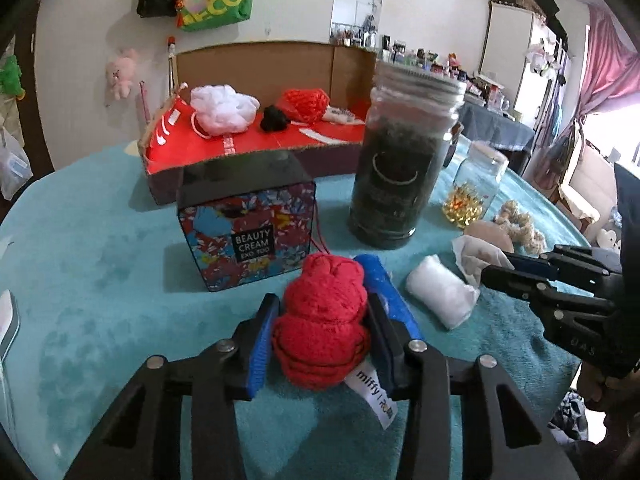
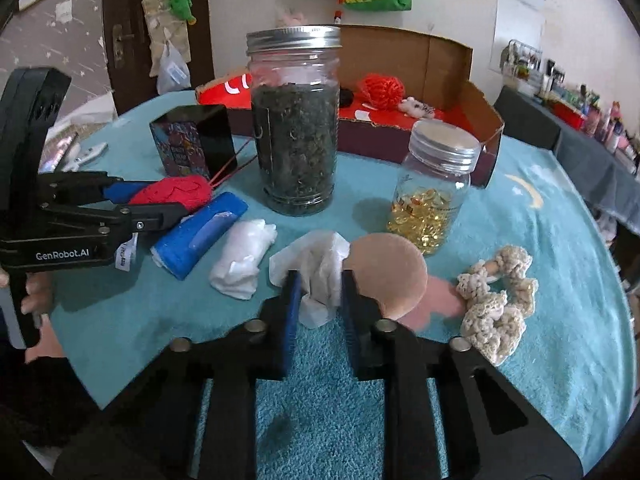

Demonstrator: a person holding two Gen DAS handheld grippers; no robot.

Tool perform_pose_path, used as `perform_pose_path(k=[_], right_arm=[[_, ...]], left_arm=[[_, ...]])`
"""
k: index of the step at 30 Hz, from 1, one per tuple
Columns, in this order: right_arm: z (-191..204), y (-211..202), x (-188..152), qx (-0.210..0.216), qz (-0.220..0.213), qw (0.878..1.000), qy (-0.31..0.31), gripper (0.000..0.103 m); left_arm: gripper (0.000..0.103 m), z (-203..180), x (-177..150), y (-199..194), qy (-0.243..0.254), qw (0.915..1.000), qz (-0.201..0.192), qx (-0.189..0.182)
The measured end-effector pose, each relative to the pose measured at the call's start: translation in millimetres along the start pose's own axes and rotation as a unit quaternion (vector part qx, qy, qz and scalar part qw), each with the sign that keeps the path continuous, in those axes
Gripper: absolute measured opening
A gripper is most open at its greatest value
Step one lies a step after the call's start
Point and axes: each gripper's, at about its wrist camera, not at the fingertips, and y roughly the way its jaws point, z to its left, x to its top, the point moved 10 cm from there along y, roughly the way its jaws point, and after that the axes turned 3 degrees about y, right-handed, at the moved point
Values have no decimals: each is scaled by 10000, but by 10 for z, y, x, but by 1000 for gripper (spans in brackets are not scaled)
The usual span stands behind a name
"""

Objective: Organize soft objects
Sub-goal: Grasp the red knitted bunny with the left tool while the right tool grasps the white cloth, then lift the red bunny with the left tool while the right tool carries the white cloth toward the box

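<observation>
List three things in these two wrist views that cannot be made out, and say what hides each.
1. Left wrist view: the tall jar's label, blurred.
2. Right wrist view: the black bath puff in the cardboard box, nearly all behind the tall jar.
3. Right wrist view: the tag under the red knitted toy, covered by the left gripper.

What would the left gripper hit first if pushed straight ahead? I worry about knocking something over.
Probably the patterned beauty cream box, just beyond the red knitted toy that the left gripper holds; depth is hard to judge.
</observation>
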Motion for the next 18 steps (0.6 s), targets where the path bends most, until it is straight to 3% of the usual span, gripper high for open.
perform_pose_path(k=[6, 18], right_arm=[[-49, -108, 77, 110, -196, 9994, 245, 13], [57, -193, 225, 264, -365, 9987, 220, 13]], left_arm=[[45, -177, 143, -169, 29, 9990, -291, -330], [45, -361, 211, -106, 131, 9982, -259, -519]])
